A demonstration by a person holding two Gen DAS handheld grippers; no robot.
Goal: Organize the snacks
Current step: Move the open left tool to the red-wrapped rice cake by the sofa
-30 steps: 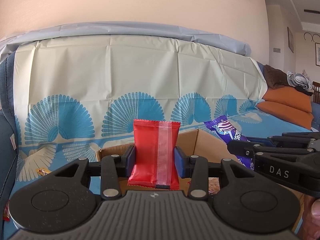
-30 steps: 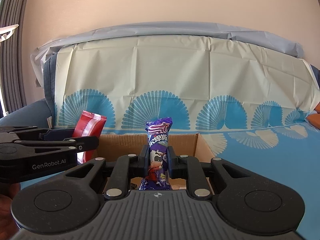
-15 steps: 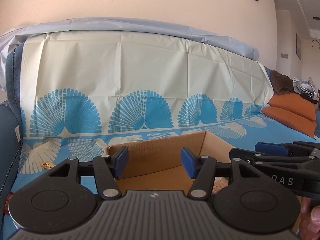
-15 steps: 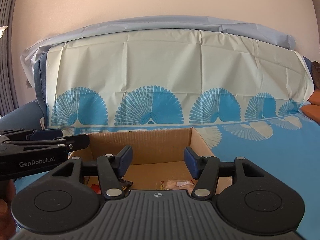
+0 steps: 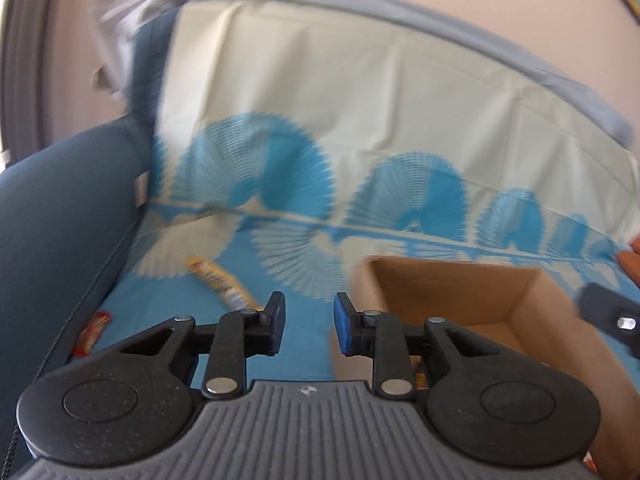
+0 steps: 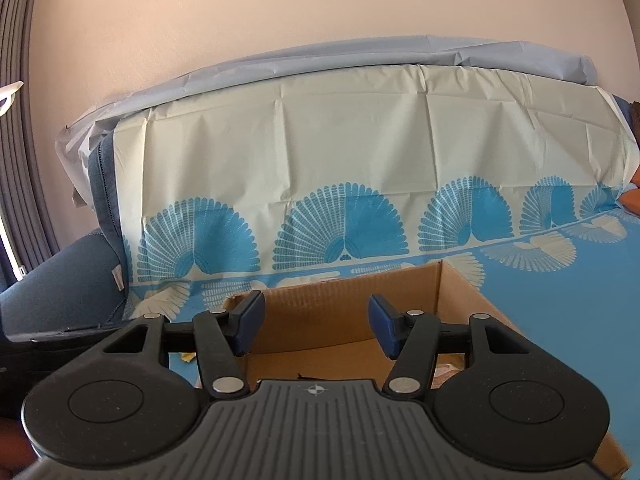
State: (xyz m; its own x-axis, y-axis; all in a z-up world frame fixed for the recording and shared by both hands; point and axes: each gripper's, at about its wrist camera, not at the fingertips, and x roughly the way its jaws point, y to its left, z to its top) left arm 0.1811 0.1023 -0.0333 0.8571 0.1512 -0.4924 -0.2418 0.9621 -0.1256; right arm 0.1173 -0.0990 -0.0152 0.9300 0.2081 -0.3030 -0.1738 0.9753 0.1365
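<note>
Left gripper (image 5: 307, 322): jaws closing, narrow gap, nothing between them. Right gripper (image 6: 316, 322): jaws parted wide, empty, tilted slightly downward.

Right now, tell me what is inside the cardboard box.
Inside the cardboard box, the right wrist view shows a pale wrapped snack on the floor. The right gripper body covers the near part, so any other contents stay hidden.

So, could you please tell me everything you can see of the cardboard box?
The cardboard box is plain brown corrugated board, open at the top, its walls upright with bare, slightly ragged rims. It sits on the blue fan-patterned sheet covering the sofa seat. A few snack wrappers show on its floor, too hidden to identify. The right gripper stands open, empty, in front of its opening; nothing visibly touches the box.
</note>
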